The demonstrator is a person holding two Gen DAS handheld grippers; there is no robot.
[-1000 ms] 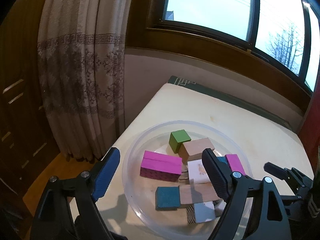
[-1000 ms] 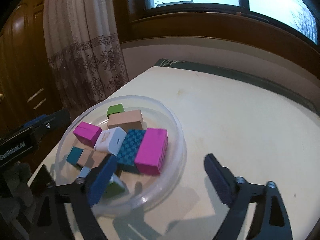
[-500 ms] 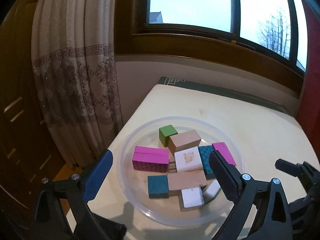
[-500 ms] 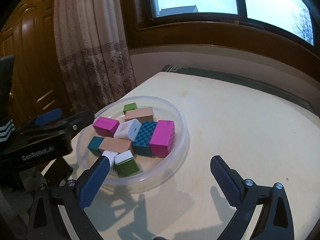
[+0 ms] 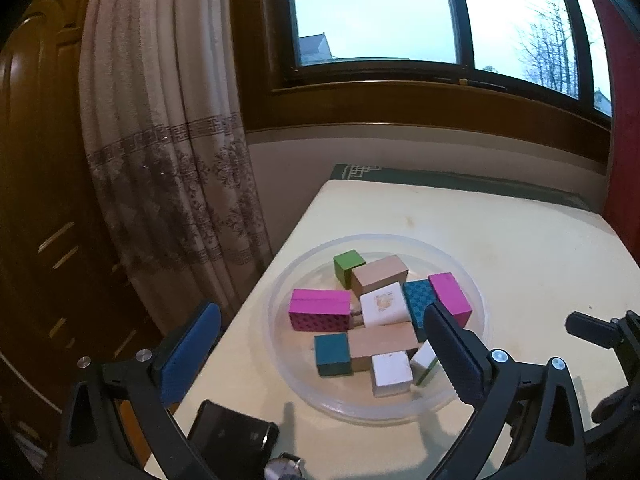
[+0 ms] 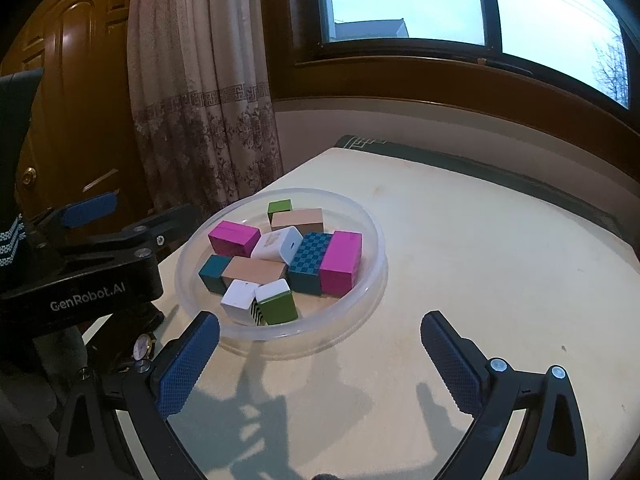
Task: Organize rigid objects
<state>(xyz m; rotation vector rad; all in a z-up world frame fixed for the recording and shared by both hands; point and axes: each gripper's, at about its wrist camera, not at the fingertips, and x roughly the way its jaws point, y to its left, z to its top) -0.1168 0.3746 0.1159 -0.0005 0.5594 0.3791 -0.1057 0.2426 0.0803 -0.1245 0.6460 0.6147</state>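
A clear plastic bowl (image 5: 476, 300) is seen near the left edge of the cream desk (image 5: 500, 236), and every block is gathered inside it. At the far side of the bowl a small green cube (image 5: 349, 266) is set against a plain wooden block (image 5: 380, 276). A long magenta block (image 5: 320, 310) lies toward the left, a white block with a small print (image 5: 382, 308) at the middle, and a teal checkered block (image 6: 310, 262) is pressed side by side with a second magenta block (image 6: 341, 262). Nearer the cameras a dark teal cube (image 5: 332, 354) is placed touching a long wooden bar (image 5: 382, 342), with a white cube (image 5: 391, 372) and a green-faced white block (image 6: 276, 302) at the near rim.

The left claw (image 5: 320, 356) is held spread wide before the bowl, with nothing between its fingers. The right claw (image 6: 320, 364) is likewise spread wide and empty, over bare desk just beside the bowl's near rim. A dark phone (image 5: 232, 436) is seen on the desk's near left corner, and a wristwatch (image 6: 142, 348) beside it. A patterned curtain (image 5: 168, 140) hangs left of the desk, below a window (image 5: 376, 12).
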